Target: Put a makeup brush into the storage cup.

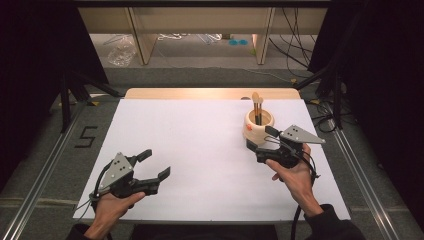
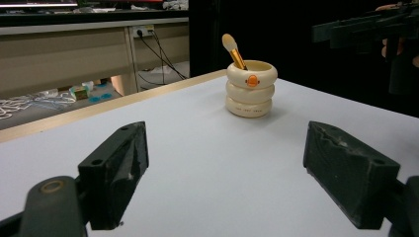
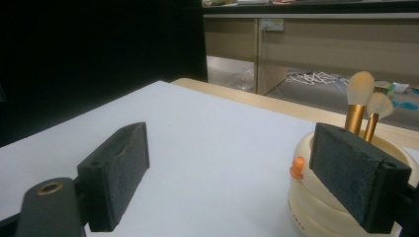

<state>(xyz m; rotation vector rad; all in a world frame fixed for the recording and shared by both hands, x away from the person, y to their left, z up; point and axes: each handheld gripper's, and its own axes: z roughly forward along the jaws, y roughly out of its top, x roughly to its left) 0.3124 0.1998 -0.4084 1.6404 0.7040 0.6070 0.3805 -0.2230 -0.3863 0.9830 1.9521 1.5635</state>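
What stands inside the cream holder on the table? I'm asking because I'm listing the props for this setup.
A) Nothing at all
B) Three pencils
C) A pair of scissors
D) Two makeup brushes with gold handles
D: the right gripper view shows two brushes with pale bristle heads and gold handles rising out of the cream holder, close beside one of the right gripper's fingers.
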